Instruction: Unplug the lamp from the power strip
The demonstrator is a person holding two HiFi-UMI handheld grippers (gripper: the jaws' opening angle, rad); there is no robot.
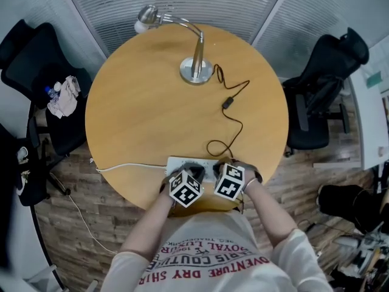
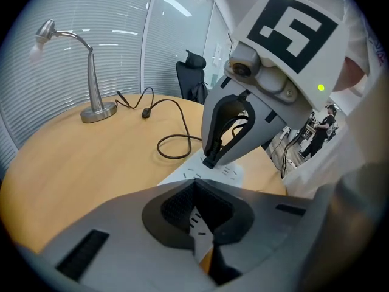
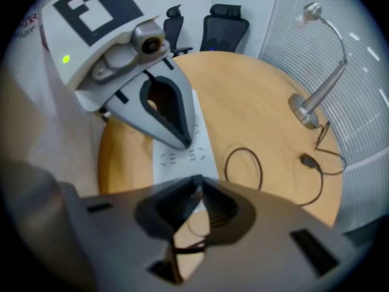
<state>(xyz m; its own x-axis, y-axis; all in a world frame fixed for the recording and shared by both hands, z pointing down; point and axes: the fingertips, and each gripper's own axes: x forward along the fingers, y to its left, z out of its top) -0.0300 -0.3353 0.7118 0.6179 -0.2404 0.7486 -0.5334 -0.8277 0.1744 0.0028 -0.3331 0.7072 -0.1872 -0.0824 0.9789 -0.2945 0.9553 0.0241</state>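
Lamp (image 1: 196, 69): upright, far side of table (image 1: 140, 114).
Power strip (image 1: 177, 162): white, near edge.
Right gripper (image 3: 194, 184): jaws closed on plug (image 2: 209, 160).
Left gripper (image 2: 194, 184): jaws together, tips pressing the strip.

Tabletop (image 1: 140, 114): lamp (image 1: 196, 66) at 12 o'clock near the far edge, power strip (image 1: 176, 163) at 6 o'clock along the near edge, cord (image 1: 241, 125) lying between them, bowed toward 3 o'clock. Off the tabletop: left chair (image 1: 36, 72) at 9 o'clock, right chair (image 1: 322, 84) at 3 o'clock.

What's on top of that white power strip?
Left tongs and right tongs rest on the white power strip, the right apparently pinching a black plug. Sockets beneath are hidden.
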